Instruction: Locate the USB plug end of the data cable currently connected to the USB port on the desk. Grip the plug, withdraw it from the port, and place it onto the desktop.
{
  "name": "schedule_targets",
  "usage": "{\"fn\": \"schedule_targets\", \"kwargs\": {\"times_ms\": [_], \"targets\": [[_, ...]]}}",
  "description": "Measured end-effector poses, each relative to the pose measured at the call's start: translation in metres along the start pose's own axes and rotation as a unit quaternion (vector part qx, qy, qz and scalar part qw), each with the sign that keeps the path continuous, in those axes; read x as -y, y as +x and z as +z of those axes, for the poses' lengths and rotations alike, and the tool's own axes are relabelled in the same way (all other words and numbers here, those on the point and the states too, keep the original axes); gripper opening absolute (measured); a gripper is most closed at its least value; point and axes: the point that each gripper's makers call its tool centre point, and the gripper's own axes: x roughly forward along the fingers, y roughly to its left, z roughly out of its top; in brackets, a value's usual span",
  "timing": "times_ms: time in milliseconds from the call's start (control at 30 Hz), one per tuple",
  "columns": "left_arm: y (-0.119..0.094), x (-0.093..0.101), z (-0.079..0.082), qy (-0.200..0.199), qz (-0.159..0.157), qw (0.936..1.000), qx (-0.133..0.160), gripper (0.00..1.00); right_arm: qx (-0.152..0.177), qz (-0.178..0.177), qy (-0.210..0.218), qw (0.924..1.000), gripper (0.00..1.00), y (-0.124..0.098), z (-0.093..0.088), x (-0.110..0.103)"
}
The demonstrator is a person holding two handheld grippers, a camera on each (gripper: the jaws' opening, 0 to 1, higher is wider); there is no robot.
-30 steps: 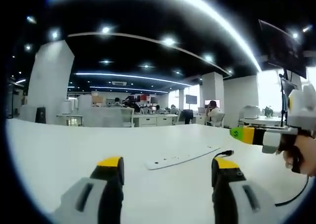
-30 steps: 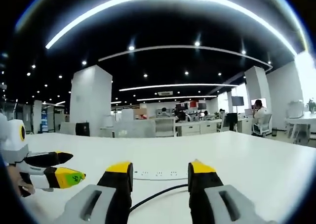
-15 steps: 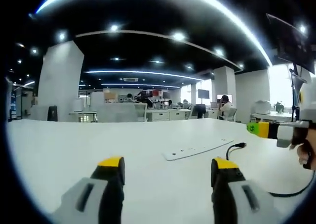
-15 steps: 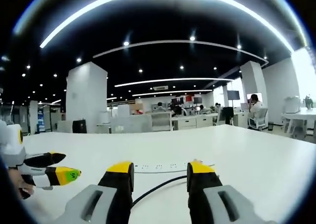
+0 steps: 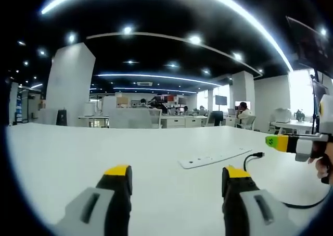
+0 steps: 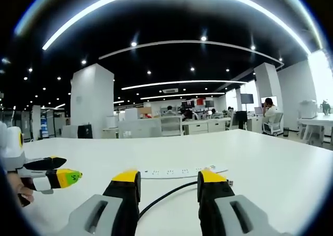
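Since a second ago both cameras are shifting, nothing on the white desk (image 5: 78, 158) moving; left gripper (image 5: 174, 176) and right gripper (image 6: 169, 179) spread, empty; USB plug (image 5: 256, 154) lying just beside power strip (image 5: 216, 158), its end half hidden behind right jaw in right gripper view, cable (image 6: 164, 197) trailing between jaws.

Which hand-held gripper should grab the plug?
Probably the right hand-held gripper. The black cable runs up between its open jaws, with the white power strip just ahead. The left hand-held gripper sees the plug off to its side.
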Motion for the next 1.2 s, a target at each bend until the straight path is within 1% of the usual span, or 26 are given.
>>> {"fn": "schedule_targets", "kwargs": {"times_ms": [67,133,233,267,300,400,600,700,833,933,1067,1200], "targets": [[-0.001,-0.002,0.000,0.000,0.004,1.0000,0.000,0.70,0.000,0.000,-0.003,1.0000,0.45,-0.001,0.001,0.000],[-0.002,-0.005,-0.003,0.005,0.009,0.9999,-0.008,0.70,-0.003,0.001,-0.012,0.9999,0.45,-0.002,0.001,-0.001],[-0.004,-0.004,-0.005,0.010,0.009,0.9998,-0.014,0.70,-0.006,0.002,-0.024,0.9997,0.45,-0.005,0.000,-0.004],[-0.005,-0.003,-0.006,0.010,0.009,0.9998,-0.015,0.70,-0.006,0.009,-0.020,0.9997,0.45,-0.006,0.001,-0.007],[-0.006,-0.003,-0.006,0.009,0.009,0.9998,-0.015,0.70,-0.003,0.019,-0.006,0.9998,0.45,-0.007,0.003,-0.012],[-0.008,-0.003,-0.006,0.011,0.009,0.9998,-0.017,0.70,-0.003,0.025,-0.002,0.9997,0.47,-0.010,0.005,-0.017],[-0.015,-0.003,-0.002,0.011,0.010,0.9998,-0.010,0.70,0.004,0.035,-0.011,0.9993,0.47,-0.013,0.013,-0.025],[-0.018,-0.003,0.000,0.016,0.012,0.9998,-0.008,0.70,0.005,0.036,-0.015,0.9992,0.47,-0.015,0.014,-0.027],[-0.022,-0.004,0.003,0.012,0.013,0.9998,-0.003,0.70,0.004,0.036,-0.029,0.9989,0.47,-0.018,0.013,-0.031],[-0.024,0.000,0.003,0.007,0.005,1.0000,-0.001,0.70,0.004,0.036,-0.031,0.9988,0.47,-0.019,0.013,-0.031],[-0.028,-0.001,0.002,0.023,0.011,0.9996,-0.008,0.70,0.006,0.036,-0.026,0.9990,0.47,-0.021,0.014,-0.031],[-0.032,-0.002,0.004,0.022,0.015,0.9996,-0.008,0.70,0.010,0.032,-0.020,0.9992,0.47,-0.027,0.017,-0.027]]}}
